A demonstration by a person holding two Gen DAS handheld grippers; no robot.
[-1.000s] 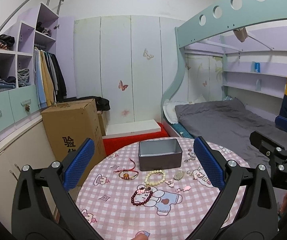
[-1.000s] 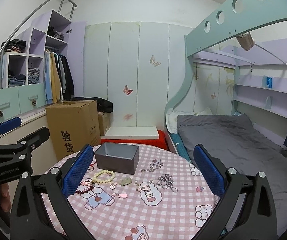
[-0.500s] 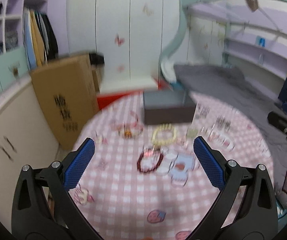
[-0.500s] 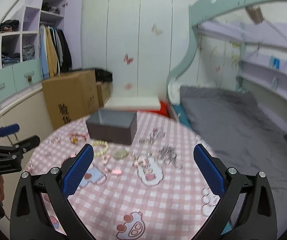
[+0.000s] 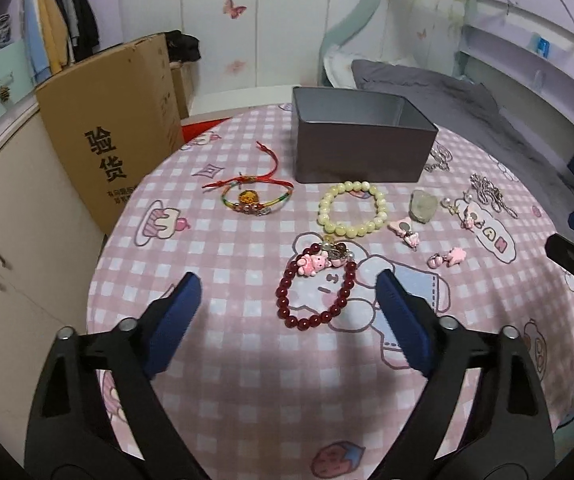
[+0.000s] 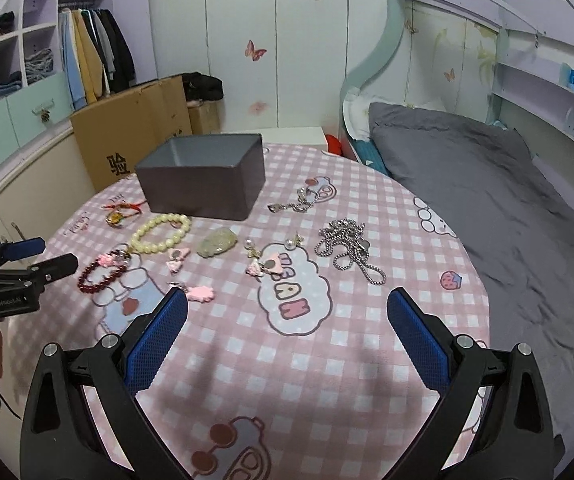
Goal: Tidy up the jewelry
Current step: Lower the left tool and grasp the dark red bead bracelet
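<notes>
Both grippers, left gripper [image 5: 289, 304] and right gripper [image 6: 287, 320], hover spread apart over the worktop [image 5: 247, 380]; jewelry lies before the grey tin box [image 5: 361, 148], with a cardboard box [image 5: 119, 120] beyond.

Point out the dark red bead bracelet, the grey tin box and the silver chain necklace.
dark red bead bracelet [image 5: 314, 292]: left wrist view, on the beads of its right side.
grey tin box [image 5: 359, 152]: left wrist view, front wall.
silver chain necklace [image 6: 347, 246]: right wrist view, middle of the piled chain.
</notes>
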